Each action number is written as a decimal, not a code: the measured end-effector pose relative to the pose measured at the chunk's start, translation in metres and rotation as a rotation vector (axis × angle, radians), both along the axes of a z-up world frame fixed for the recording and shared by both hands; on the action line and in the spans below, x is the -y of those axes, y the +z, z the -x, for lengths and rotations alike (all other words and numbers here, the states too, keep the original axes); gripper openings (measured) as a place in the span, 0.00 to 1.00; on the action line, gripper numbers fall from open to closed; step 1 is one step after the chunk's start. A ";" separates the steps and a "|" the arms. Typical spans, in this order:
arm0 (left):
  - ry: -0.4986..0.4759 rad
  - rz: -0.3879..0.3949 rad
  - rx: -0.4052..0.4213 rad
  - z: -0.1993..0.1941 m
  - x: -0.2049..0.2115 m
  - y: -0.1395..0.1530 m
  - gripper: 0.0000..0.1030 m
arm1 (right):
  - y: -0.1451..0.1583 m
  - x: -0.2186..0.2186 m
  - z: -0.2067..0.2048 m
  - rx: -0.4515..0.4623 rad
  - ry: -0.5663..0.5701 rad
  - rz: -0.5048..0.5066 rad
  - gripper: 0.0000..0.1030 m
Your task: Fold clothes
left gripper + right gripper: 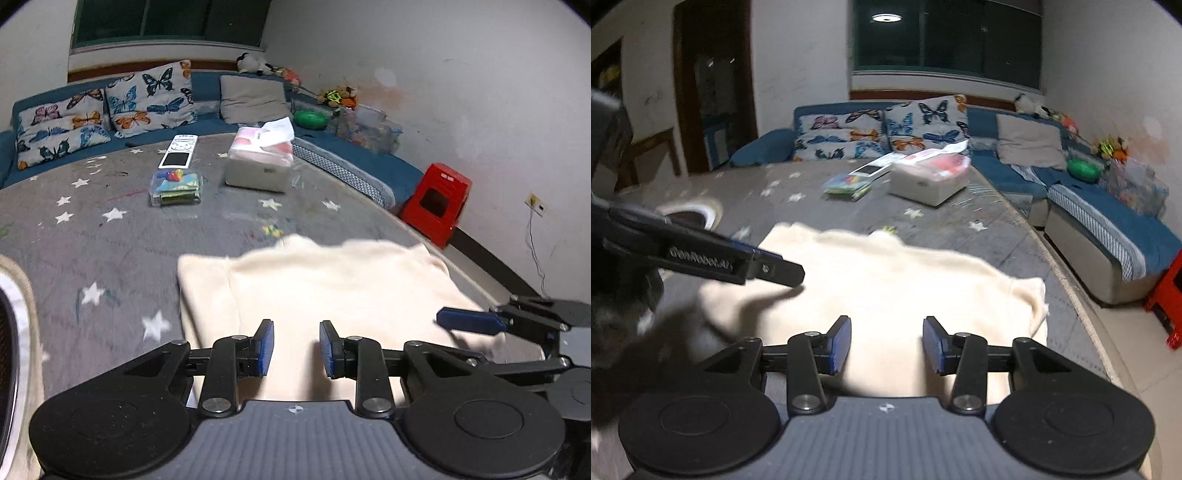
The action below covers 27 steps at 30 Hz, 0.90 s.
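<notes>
While the cream garment (332, 291) lies partly folded on the star-print bench (110, 236) | left claw (296, 349) and right claw (885, 345) hover apart, empty | judgement: pinch near-edge corners together, lift evenly, fold away.

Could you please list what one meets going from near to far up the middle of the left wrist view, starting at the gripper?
Left gripper, jaws open → cream garment → clear box of colourful items → tissue box → white remote control → butterfly-print cushions → dark window.
</notes>
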<state>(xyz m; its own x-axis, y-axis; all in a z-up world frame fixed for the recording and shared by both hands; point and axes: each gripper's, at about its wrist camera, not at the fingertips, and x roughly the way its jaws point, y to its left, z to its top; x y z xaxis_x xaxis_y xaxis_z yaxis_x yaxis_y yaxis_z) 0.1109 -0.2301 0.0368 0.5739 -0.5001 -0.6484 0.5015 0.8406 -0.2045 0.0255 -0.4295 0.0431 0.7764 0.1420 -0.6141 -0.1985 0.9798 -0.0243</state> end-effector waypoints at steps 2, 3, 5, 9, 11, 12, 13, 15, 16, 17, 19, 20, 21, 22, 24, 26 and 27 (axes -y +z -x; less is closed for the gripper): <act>0.003 -0.018 0.013 0.010 -0.004 -0.003 0.29 | -0.005 -0.003 0.008 -0.002 0.001 0.038 0.42; 0.011 -0.015 0.011 0.011 -0.007 -0.003 0.29 | -0.007 -0.002 0.011 -0.007 -0.002 0.041 0.42; 0.028 -0.008 0.006 0.013 -0.012 -0.004 0.29 | -0.006 0.003 0.017 -0.004 -0.014 0.030 0.42; 0.062 0.006 -0.004 0.017 -0.023 -0.005 0.30 | 0.000 0.019 0.020 0.013 -0.078 -0.020 0.43; 0.080 0.013 -0.009 0.020 -0.028 -0.006 0.30 | -0.004 0.027 0.020 0.000 -0.111 -0.034 0.43; 0.088 0.016 -0.011 0.021 -0.031 -0.007 0.30 | -0.007 0.030 0.020 -0.008 -0.118 -0.036 0.43; 0.098 0.018 -0.014 0.022 -0.034 -0.006 0.31 | -0.010 0.033 0.020 -0.016 -0.124 -0.037 0.44; 0.116 0.021 -0.022 0.024 -0.039 -0.004 0.34 | -0.009 0.032 0.025 -0.009 -0.122 -0.040 0.49; 0.124 0.021 -0.028 0.025 -0.042 -0.003 0.37 | -0.008 0.031 0.028 -0.002 -0.118 -0.042 0.55; 0.130 0.020 -0.030 0.027 -0.044 -0.002 0.38 | -0.006 0.030 0.031 0.005 -0.115 -0.043 0.57; 0.141 0.014 -0.031 0.032 -0.049 -0.001 0.43 | -0.004 0.025 0.036 0.014 -0.106 -0.047 0.63; 0.147 0.009 -0.028 0.035 -0.051 0.000 0.44 | -0.003 0.022 0.038 0.018 -0.102 -0.048 0.65; 0.153 0.003 -0.028 0.038 -0.053 0.000 0.48 | -0.003 0.018 0.041 0.022 -0.096 -0.050 0.69; 0.158 -0.002 -0.028 0.040 -0.055 0.000 0.50 | -0.003 0.015 0.043 0.026 -0.091 -0.050 0.73; 0.167 -0.013 -0.030 0.046 -0.059 0.000 0.55 | -0.003 0.008 0.048 0.031 -0.083 -0.048 0.76; 0.176 -0.020 -0.032 0.051 -0.064 0.000 0.59 | -0.004 0.003 0.052 0.032 -0.081 -0.056 0.77; 0.181 -0.021 -0.032 0.054 -0.067 0.000 0.61 | -0.004 0.001 0.054 0.032 -0.080 -0.062 0.78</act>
<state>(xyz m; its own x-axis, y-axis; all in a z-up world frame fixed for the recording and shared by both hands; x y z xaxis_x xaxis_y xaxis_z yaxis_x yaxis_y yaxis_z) 0.0574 -0.1633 0.0364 0.6326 -0.3767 -0.6767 0.3350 0.9209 -0.1995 -0.0284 -0.4300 0.0387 0.8057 0.1156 -0.5809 -0.1197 0.9923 0.0314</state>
